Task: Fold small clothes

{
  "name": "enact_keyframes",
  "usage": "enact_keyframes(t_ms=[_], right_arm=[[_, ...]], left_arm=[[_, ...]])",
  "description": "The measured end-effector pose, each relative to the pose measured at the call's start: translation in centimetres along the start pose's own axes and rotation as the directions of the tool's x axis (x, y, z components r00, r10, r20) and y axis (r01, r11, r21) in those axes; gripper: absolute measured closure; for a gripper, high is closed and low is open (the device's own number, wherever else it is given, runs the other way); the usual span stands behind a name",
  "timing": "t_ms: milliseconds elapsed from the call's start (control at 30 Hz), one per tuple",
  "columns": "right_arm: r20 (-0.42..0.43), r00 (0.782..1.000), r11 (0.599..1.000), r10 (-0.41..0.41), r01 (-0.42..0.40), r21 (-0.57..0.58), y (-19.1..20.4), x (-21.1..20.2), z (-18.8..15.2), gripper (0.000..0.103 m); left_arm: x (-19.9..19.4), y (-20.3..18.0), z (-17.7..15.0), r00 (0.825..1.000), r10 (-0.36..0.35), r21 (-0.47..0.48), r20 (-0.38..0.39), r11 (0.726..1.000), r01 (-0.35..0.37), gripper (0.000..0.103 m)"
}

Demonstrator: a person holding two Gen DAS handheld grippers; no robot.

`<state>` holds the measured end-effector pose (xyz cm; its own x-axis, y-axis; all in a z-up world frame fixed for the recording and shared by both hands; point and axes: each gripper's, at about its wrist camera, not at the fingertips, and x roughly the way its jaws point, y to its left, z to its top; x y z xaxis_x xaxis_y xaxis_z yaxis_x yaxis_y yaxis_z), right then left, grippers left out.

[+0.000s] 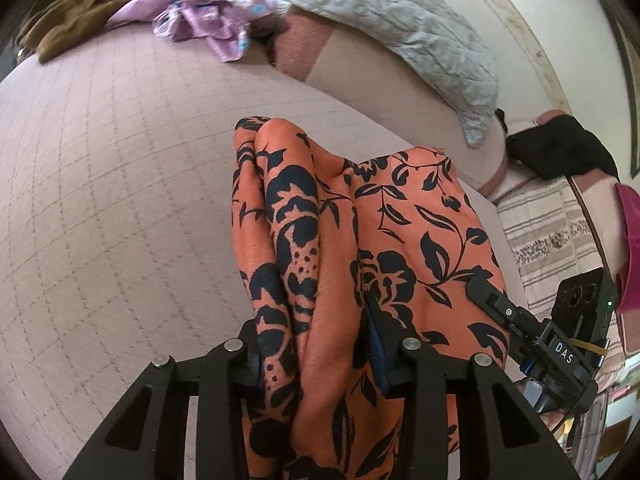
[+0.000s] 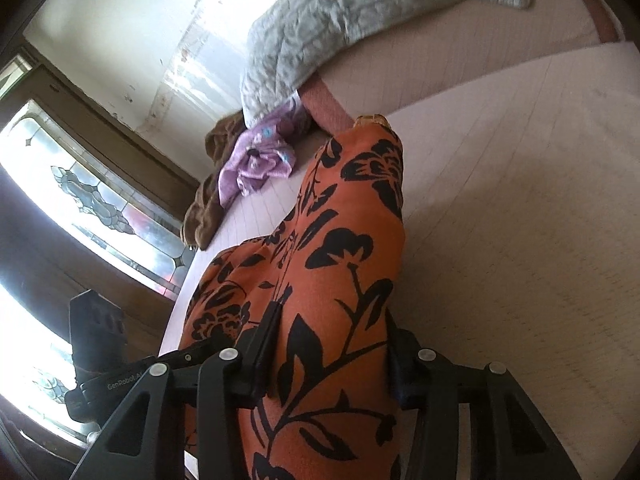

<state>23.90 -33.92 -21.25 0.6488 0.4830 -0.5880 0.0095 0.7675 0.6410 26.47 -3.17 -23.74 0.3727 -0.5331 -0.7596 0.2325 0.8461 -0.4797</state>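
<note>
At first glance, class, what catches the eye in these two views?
The orange garment with black flowers fills both views, clamped in the left gripper and the right gripper. It hangs over the pale quilted bed. Beyond lie a purple cloth and a grey quilt.

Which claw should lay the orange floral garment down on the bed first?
Probably left. The left claw grips bunched folds of the orange floral garment directly over open pink bedspread. The right claw also grips it, but nearer the bed's edge, toward the window.
</note>
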Motion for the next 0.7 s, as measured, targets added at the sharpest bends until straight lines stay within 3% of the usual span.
enact_keyframes(t_ms=[367,700], right_arm=[[0.068,0.998,1.0,-0.014,0.014,0.003,-1.8,-6.8,-1.9,0.055],[0.092,0.995,1.0,-0.028,0.029,-0.012,-2.7,-9.7,-3.9,0.055]], left_arm=[[-1.3,-6.3,-2.5,0.997,0.068,0.144,0.041,0.987,-0.073,0.064],[-1.4,-8.7,-5.4,0.994,0.099,0.196,0.048,0.975,-0.107,0.064]])
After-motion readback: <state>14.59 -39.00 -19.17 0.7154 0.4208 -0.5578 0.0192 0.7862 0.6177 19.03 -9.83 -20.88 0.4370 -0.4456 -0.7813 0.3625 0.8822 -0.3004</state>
